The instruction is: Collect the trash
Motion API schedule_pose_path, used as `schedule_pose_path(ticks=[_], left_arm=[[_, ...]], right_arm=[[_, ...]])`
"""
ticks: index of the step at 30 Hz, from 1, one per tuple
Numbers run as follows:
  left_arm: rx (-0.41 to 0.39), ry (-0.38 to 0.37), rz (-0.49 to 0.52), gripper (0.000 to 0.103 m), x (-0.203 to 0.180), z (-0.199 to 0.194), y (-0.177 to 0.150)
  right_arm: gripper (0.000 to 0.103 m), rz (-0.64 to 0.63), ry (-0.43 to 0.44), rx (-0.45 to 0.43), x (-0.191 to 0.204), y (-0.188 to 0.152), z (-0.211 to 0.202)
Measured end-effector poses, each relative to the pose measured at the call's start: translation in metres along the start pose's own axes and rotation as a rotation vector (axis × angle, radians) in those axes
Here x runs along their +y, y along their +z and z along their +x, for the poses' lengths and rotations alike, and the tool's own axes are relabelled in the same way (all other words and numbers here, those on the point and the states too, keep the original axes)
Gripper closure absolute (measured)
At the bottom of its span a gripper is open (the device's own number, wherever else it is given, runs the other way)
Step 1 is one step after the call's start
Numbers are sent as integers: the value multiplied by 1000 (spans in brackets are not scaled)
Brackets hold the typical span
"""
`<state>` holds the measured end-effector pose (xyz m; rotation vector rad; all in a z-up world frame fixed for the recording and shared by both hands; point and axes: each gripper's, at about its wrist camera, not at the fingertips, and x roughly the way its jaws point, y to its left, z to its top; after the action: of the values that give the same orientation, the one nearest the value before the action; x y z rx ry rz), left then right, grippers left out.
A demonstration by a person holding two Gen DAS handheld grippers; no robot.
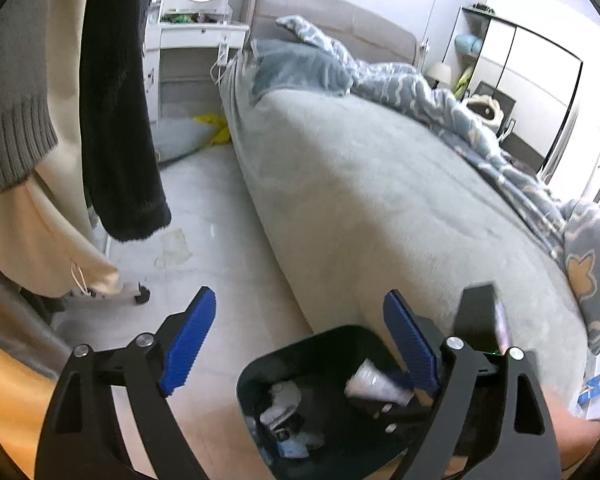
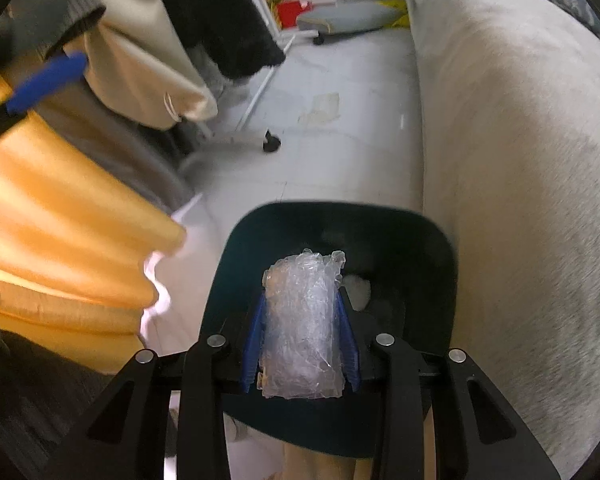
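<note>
On the far left of the left wrist view, a grey ribbed knit sweater (image 1: 12, 120), a cream fabric coat with a drawstring (image 1: 56, 220) and a fuzzy black garment (image 1: 120, 100) are hanging side by side above the pale tiled floor (image 1: 220, 248). A flat, crumpled scrap of pale wrapper (image 1: 174, 248) is lying on that floor beside the bed. The left gripper (image 1: 300, 328) is hanging released, its ribbed blue pads (image 1: 190, 340) spread wide with nothing between them. Below it, the dark rounded plastic trash bin (image 1: 252, 392) is standing on the floor against the side of the light grey bed (image 1: 380, 200), already holding white crumpled paper and other scraps. A blue-grey patterned duvet (image 1: 440, 96) is lying bunched along the bed's far side.

In the right wrist view, an orange pleated curtain (image 2: 60, 240) is filling the left, with the other gripper's blue pad (image 2: 46, 82) showing blurred above it. A black caster wheel (image 2: 271, 142) of a rack is resting on the floor. In the middle, the right gripper (image 2: 302, 312) is clenching a crumpled wad of clear bubble wrap (image 2: 300, 320) between its blue pads, holding it directly over the open mouth of the bin (image 2: 228, 280). A pale scrap is lying inside the bin, just right of the wad. The bed (image 2: 520, 200) is running along the right.
</note>
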<state>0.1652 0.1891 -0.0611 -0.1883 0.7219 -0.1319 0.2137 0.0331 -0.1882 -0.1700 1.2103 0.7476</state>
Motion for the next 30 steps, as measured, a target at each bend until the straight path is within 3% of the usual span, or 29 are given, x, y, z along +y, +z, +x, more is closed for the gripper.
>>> schedule_pose_path(ticks=[2, 3, 4, 6, 17, 23, 30], left_arm=[[-19, -9, -2, 10, -2, -4, 3], [-27, -12, -3, 10, -4, -8, 3], [-36, -11, 0, 8, -6, -11, 5], [-49, 1, 15, 7, -10, -15, 6], [-109, 7, 44, 4, -28, -29, 15], [-147, -2, 62, 4, -41, -40, 19], [-176, 40, 85, 3, -51, -62, 17]], right_arm=[[67, -3, 0, 21, 1, -2, 4], [61, -5, 2, 32, 2, -4, 5], [49, -5, 1, 40, 3, -3, 6], [41, -5, -8, 43, 4, -5, 5], [38, -32, -31, -10, 2, -6, -18], [34, -37, -53, -121, -4, -8, -54], [19, -14, -129, -340, -14, -20, -130]])
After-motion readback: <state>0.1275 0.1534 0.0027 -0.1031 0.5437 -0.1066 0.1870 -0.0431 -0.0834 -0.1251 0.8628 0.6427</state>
